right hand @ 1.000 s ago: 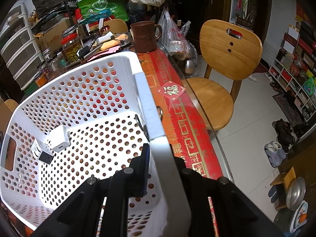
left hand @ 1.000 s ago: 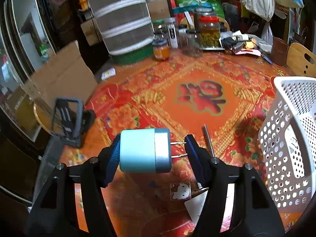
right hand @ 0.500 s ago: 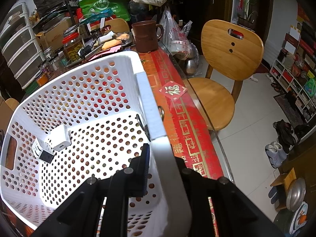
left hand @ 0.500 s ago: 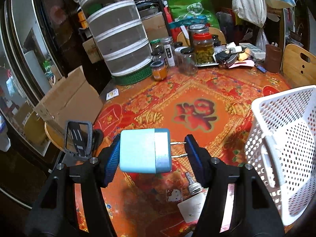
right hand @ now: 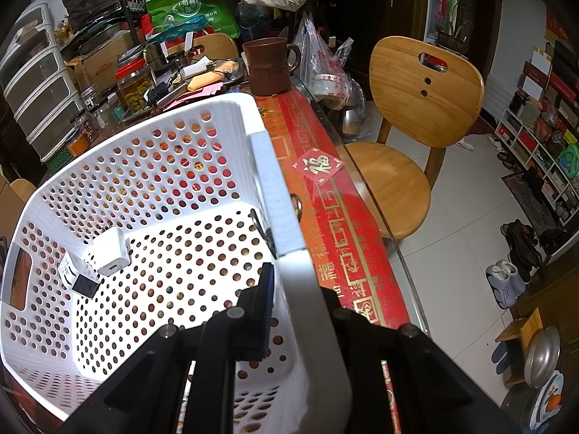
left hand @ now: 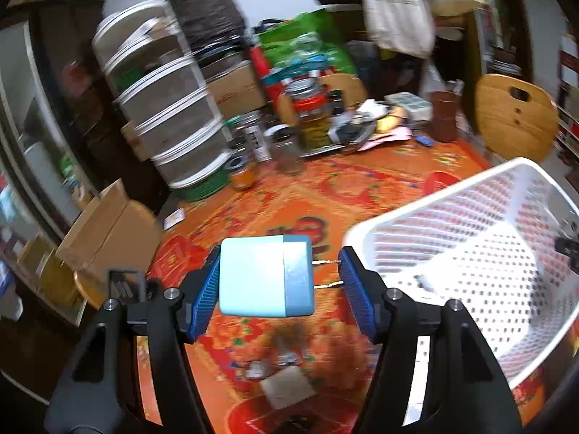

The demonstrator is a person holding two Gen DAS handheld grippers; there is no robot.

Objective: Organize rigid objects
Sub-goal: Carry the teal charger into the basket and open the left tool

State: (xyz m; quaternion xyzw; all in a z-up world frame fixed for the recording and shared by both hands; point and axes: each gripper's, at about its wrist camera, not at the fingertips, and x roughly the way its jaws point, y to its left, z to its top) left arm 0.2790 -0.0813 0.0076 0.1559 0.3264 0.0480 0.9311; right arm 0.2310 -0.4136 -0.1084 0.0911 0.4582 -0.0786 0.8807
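Left gripper (left hand: pixel 278 276) grasps blue charger (left hand: pixel 266 275), frame centre; right gripper (right hand: pixel 289 311) clamps basket (right hand: pixel 278 195) rim, lower centre.

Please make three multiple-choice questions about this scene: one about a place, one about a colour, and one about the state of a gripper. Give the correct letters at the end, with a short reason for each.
1. Where do the white chargers lie?
A. inside the white basket
B. on the wooden chair
C. in the brown mug

2. What colour is the plug adapter in the left gripper?
A. red
B. light blue with a darker blue end
C. black

3. What is the right gripper doing?
A. hanging open above the floor
B. shut on the basket's wall
C. holding a glass jar

Answers: 1 A, they rest on the perforated bottom near a corner. 2 B, the left wrist view shows a pale blue body with a darker end where the prongs stick out. 3 B, the white rim passes between its fingers.
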